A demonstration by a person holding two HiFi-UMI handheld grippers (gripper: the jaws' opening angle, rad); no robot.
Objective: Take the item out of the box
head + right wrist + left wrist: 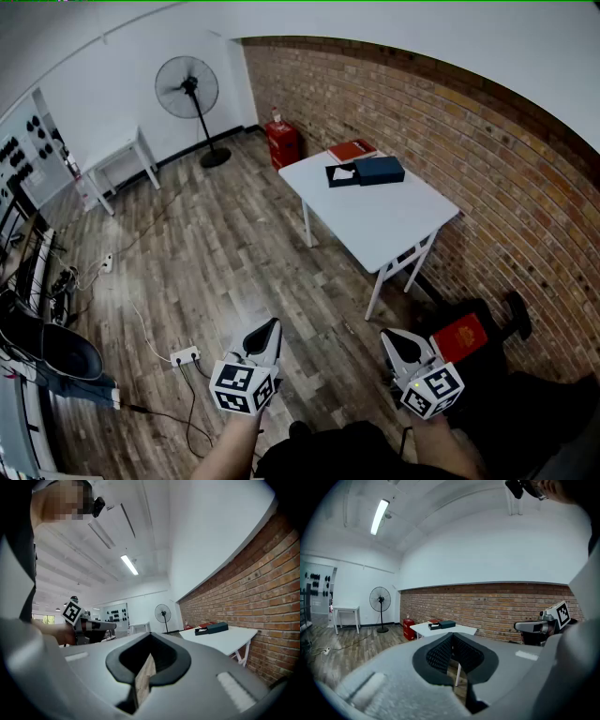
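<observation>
My left gripper (267, 330) and right gripper (398, 342) both have their jaws pressed together on nothing. The open box (330, 177), with a white item (344, 173) inside, sits on the table (375, 225), well ahead of both.

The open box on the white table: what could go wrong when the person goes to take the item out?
1. The power strip lies on the floor close to the person; stepping toward the table could snag it.
2. The left gripper and right gripper are both shut; reaching the open box that way might push it instead of gripping the item.
3. The dark blue lid lies against the box and could get knocked.
</observation>
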